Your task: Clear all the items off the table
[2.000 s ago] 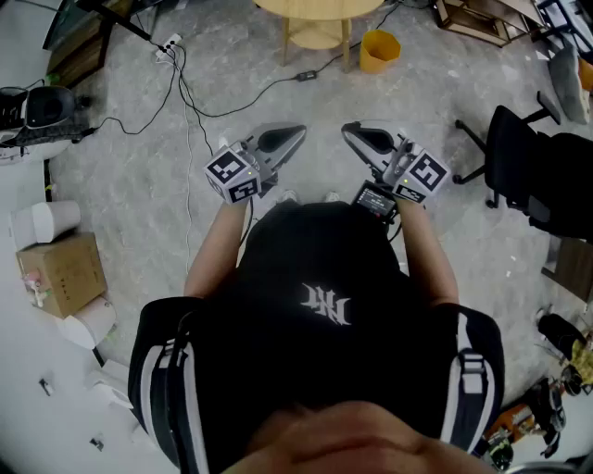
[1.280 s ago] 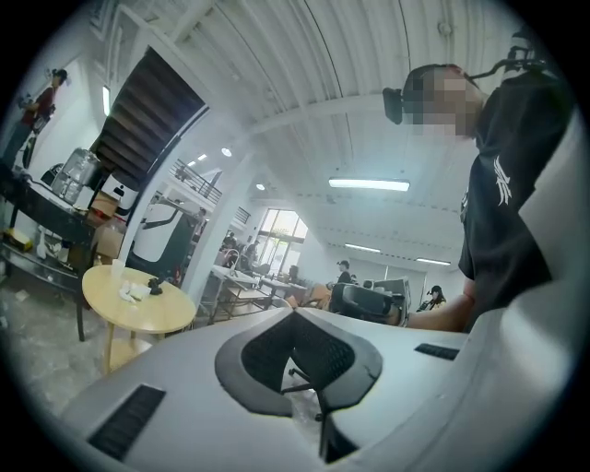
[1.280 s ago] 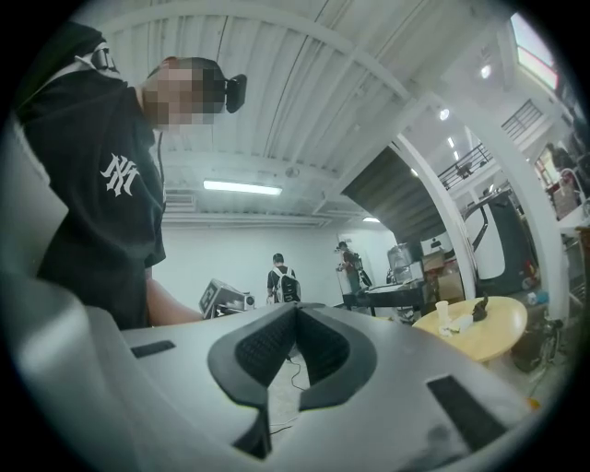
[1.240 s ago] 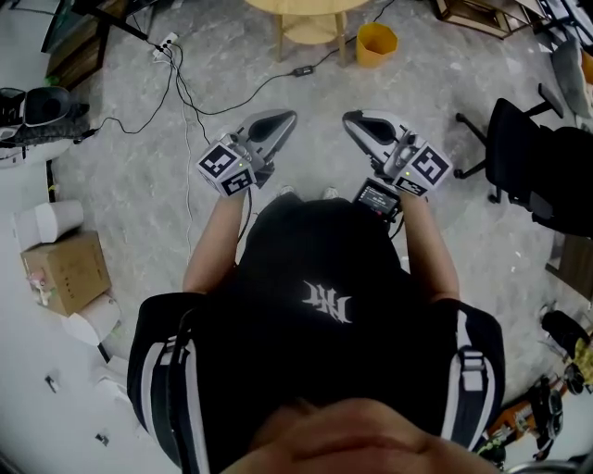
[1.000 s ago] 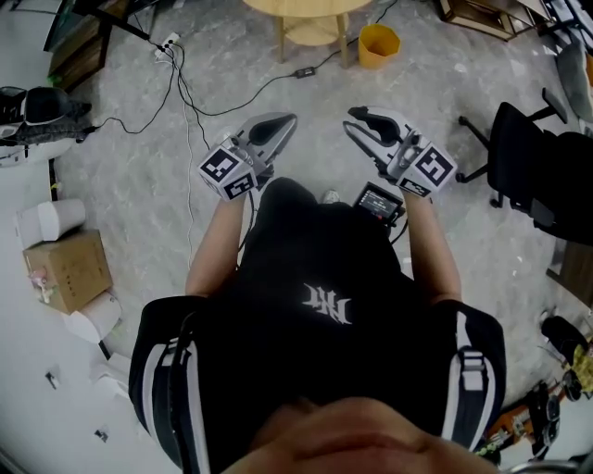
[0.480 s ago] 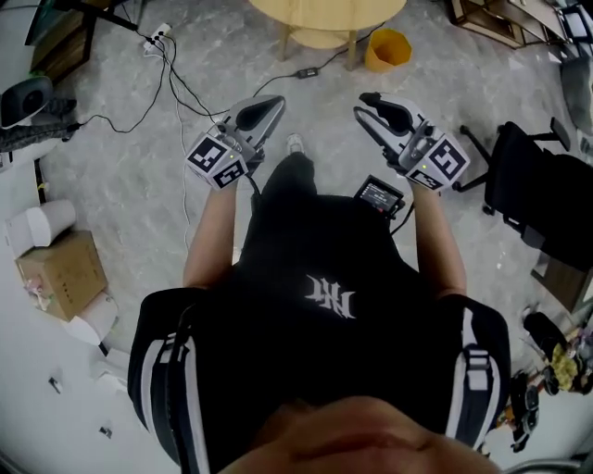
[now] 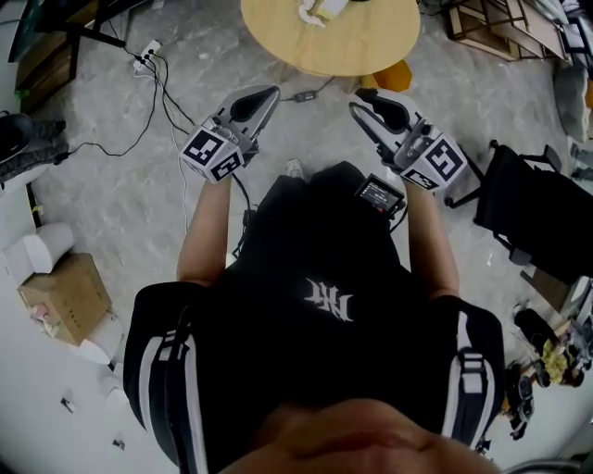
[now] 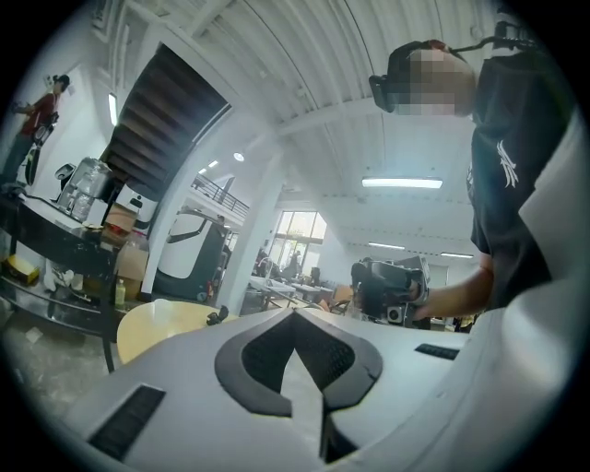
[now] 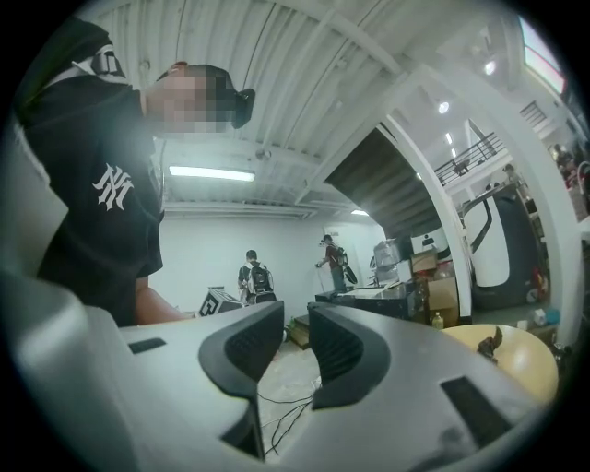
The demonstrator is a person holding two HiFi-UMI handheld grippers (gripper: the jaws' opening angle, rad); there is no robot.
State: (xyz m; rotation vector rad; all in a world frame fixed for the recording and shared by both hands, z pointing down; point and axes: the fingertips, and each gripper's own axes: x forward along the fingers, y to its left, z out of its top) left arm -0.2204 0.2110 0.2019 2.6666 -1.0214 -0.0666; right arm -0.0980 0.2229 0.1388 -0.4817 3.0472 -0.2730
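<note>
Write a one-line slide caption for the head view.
Person faces a round wooden table, left gripper shut and right gripper slightly open, both empty and short of it.

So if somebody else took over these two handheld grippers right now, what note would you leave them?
Left gripper: fingers shut, empty.
Right gripper: fingers slightly apart, nothing between them.
Round wooden table: just ahead of both grippers; a pale item and a small dark item lie on it.
Done: nothing picked up.
Left: reach the table and clear everything off it.
</note>
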